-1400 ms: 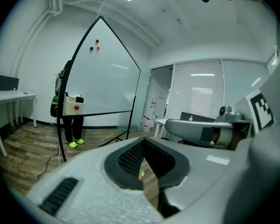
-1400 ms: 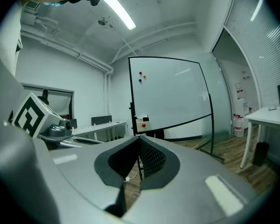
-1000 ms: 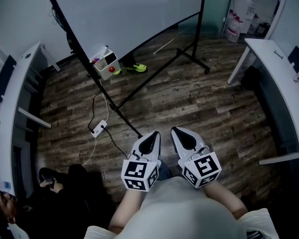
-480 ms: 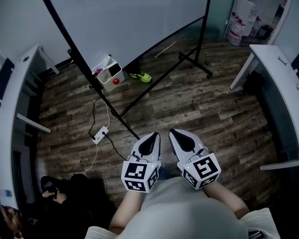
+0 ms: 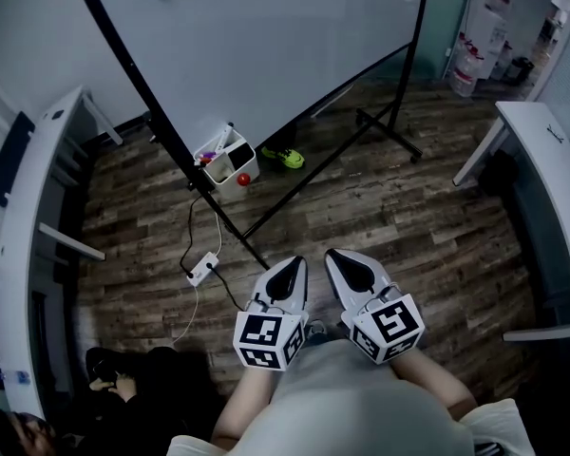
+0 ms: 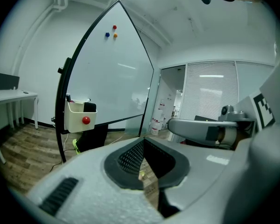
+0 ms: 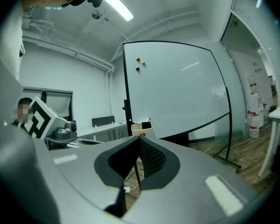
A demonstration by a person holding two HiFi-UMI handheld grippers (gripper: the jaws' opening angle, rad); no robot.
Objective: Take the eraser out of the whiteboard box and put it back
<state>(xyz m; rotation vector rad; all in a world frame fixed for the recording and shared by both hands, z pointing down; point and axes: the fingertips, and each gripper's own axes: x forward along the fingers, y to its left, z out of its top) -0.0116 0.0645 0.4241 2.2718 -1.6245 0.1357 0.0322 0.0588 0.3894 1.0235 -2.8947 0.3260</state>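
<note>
A white box (image 5: 226, 160) with a red magnet on its front hangs on the black frame of the whiteboard (image 5: 266, 36). It also shows in the left gripper view (image 6: 79, 118) and, small, in the right gripper view (image 7: 142, 125). A dark eraser (image 6: 89, 107) stands in the box, along with some markers. My left gripper (image 5: 287, 275) and right gripper (image 5: 351, 266) are held side by side in front of my body, well short of the box. Both are shut with nothing in them. The left gripper's (image 6: 142, 141) jaws meet at the tip, and so do the right gripper's (image 7: 139, 139).
The whiteboard's black stand legs (image 5: 389, 131) spread over the wooden floor. A power strip (image 5: 202, 269) and its cable lie near the stand. A green shoe (image 5: 287, 158) shows under the board. White desks stand at the left (image 5: 38, 188) and right (image 5: 551, 179). A person (image 5: 123, 388) sits at the lower left.
The whiteboard and its box have slid down and to the right in the head view and look nearer. Both grippers keep the same place before my body, still shut.
</note>
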